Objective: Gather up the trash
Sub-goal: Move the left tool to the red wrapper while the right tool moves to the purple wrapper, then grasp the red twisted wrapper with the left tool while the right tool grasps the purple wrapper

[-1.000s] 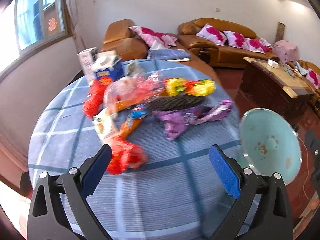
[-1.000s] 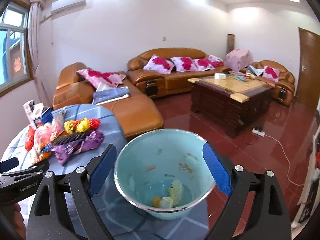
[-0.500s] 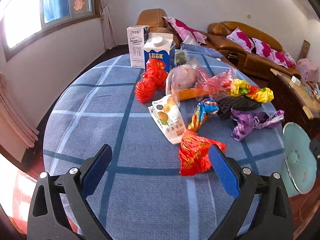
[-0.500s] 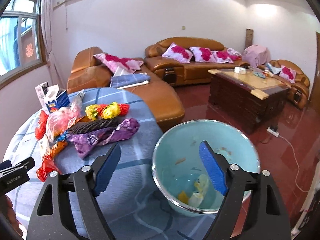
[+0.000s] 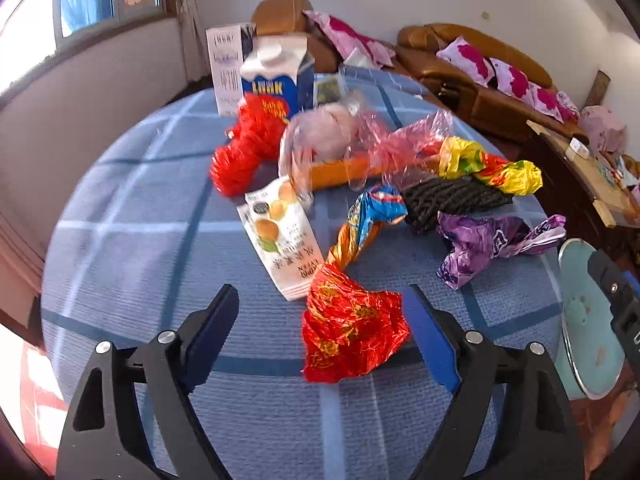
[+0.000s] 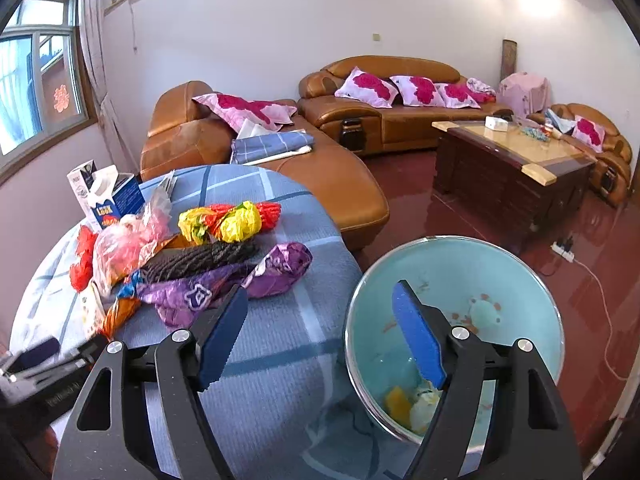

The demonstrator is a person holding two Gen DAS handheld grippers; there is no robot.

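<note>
- I am holding the left gripper (image 5: 322, 322) low over the blue checked tablecloth (image 5: 132, 240), its jaws closing but not yet touching anything; the crumpled red foil wrapper (image 5: 352, 330) is lying between them, close to the right-hand pad.
- I am holding the right gripper (image 6: 320, 332) above the table's edge, jaws closing with nothing pinched; its left pad is over the cloth, its right pad over the teal basin (image 6: 516, 276).
- The basin is sitting just off the table's rim, with a few yellow and pale scraps (image 6: 412, 402) lying at its bottom.
- Just beyond the red wrapper, a white snack packet (image 5: 280, 236) and a twisted orange-and-blue wrapper (image 5: 362, 224) are lying, both touching it.
- Further on, a purple wrapper (image 5: 484, 242), a black netted bundle (image 5: 452, 200) and a yellow-and-red wrapper (image 5: 492, 166) are crowding together.
- Behind those, a clear pinkish plastic bag (image 5: 340, 140) and a red mesh ball (image 5: 248, 148) are resting.
- At the far side a blue-and-white milk carton (image 5: 278, 76) and a white box (image 5: 226, 68) are standing upright.
- Beyond the table, brown leather sofas (image 6: 384, 100) with pink cushions and a dark wooden coffee table (image 6: 512, 164) are filling the room.
</note>
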